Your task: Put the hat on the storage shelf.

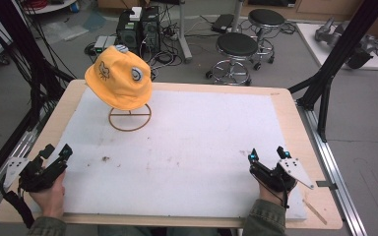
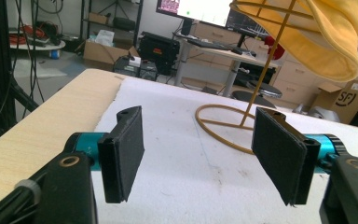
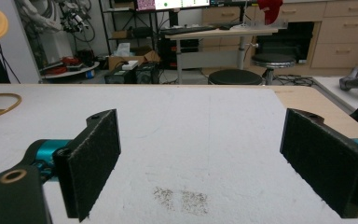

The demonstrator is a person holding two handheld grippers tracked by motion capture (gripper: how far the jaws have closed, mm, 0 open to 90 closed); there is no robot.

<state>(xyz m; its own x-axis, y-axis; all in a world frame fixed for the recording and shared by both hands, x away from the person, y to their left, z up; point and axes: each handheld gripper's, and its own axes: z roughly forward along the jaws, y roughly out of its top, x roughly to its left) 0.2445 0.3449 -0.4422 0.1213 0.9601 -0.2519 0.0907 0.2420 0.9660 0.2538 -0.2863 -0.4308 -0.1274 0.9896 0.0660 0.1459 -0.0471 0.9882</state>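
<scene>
— How is the left claw (image 1: 56, 151) seen?

— It is held near the counter's near left corner, its jaws spread wide with nothing between them. In the left gripper view the same left claw (image 2: 198, 156) is shown with both black pads apart, above the white mat (image 2: 186, 177).

— And the right claw (image 1: 267, 154)?

— It is held near the near right corner, likewise spread and empty. In the right gripper view the right claw (image 3: 214, 161) is seen over bare mat, with a patch of dark specks (image 3: 182, 199) lying on the mat between its jaws.

— Where is the thing nearest the left claw?

— A yellow cap (image 1: 120, 77) is set on a wire stand (image 1: 130, 118) toward the far left corner of the counter (image 1: 295, 113), well apart from both claws. The stand's ring base is seen resting on the mat, just inside its far left edge. From the left gripper view the cap (image 2: 328, 35) is seen hanging over the stand's thin stem (image 2: 261, 79), ahead of the right-hand pad.

— What lies beyond the counter?

— Two black stools (image 1: 236, 51) and computer cases (image 1: 138, 27) are seen on the floor past the far edge.
</scene>
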